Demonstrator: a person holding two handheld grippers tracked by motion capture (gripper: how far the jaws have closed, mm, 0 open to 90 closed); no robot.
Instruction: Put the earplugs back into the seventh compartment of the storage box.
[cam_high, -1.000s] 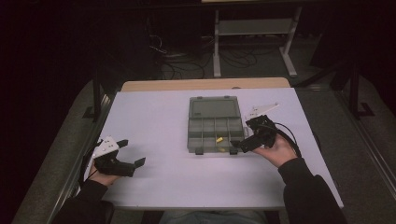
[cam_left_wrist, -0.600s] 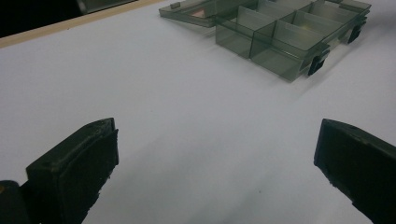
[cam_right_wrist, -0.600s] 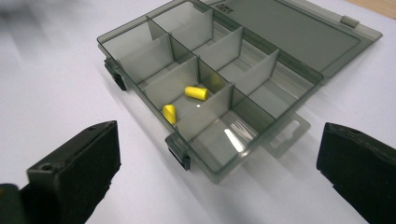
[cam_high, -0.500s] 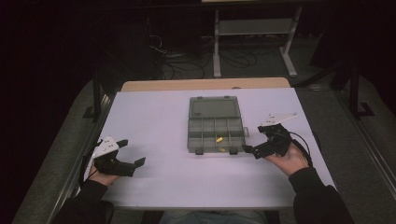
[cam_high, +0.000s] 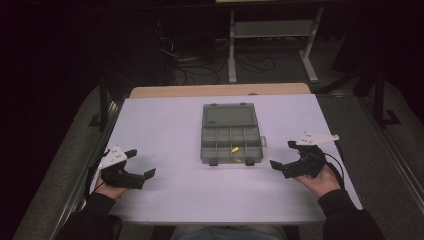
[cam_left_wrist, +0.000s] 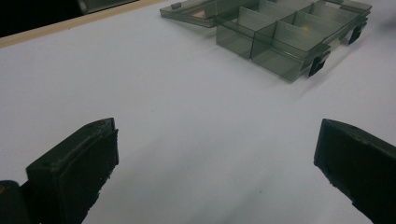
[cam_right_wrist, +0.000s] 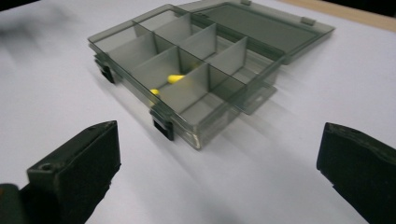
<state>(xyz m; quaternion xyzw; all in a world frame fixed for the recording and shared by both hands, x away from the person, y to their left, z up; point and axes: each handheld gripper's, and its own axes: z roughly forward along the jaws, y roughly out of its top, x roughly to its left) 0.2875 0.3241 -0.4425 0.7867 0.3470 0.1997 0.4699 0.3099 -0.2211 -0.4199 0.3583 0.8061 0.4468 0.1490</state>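
A grey see-through compartment box (cam_high: 231, 145) lies mid-table with its lid (cam_high: 229, 115) folded open toward the far side. Two small yellow pieces (cam_high: 234, 149) sit in its near compartments; the right gripper view shows one such yellow piece (cam_right_wrist: 175, 78) behind a divider. My left gripper (cam_high: 140, 163) rests open near the table's left front edge, well left of the box (cam_left_wrist: 289, 37), nothing between its jaws. My right gripper (cam_high: 283, 154) is open just right of the box's near corner (cam_right_wrist: 187, 135), holding nothing.
The white table (cam_high: 170, 125) has a wooden strip (cam_high: 215, 90) along its far edge. Beyond it stand a metal shelf frame (cam_high: 272, 30) and cables (cam_high: 200, 60) on a dark floor. Dark rails (cam_high: 102, 100) flank both table sides.
My right gripper has drawn back from the box's right side, moving right and toward me. The left gripper has stayed put.
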